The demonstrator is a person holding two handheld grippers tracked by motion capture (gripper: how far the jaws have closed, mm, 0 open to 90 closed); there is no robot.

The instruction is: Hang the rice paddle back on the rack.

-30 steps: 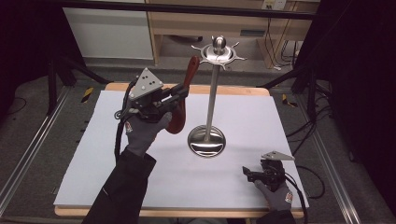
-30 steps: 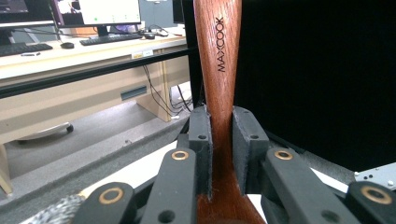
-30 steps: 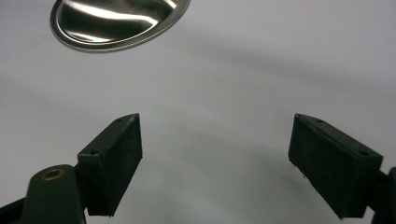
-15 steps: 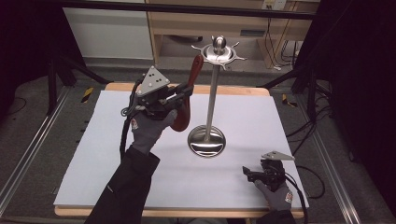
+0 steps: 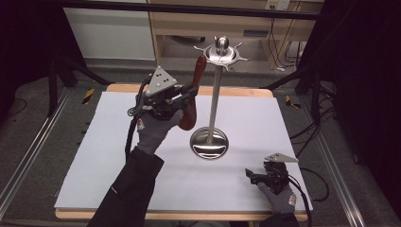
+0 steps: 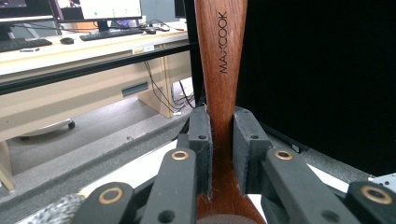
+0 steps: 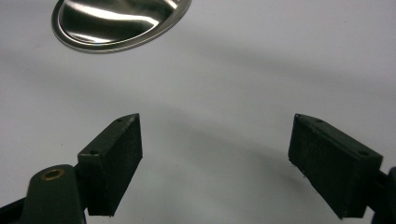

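Note:
My left gripper (image 5: 191, 92) is shut on the handle of a dark wooden spoon (image 5: 200, 71), held upright above the white mat, just left of the metal stand's pole (image 5: 215, 99). The spoon's bowl (image 5: 187, 118) hangs below the jaws. In the left gripper view the pads (image 6: 201, 140) squeeze the handle (image 6: 222, 51), printed MAXCOOK. The stand has a round shiny base (image 5: 209, 143) and a hooked top disc (image 5: 222, 52). My right gripper (image 5: 250, 175) rests open on the mat at the front right; its jaws (image 7: 215, 158) stand wide with nothing between them, the stand's base (image 7: 116, 23) ahead.
A white mat (image 5: 94, 156) covers the wooden table (image 5: 236, 91). Black tripod legs (image 5: 71, 71) and cables (image 5: 312, 127) lie on the floor at both sides. A wooden desk (image 5: 236, 23) stands behind the table.
My left hand has shifted a little to the right with the spoon, bringing its handle closer to the stand's top. The right gripper has stayed put.

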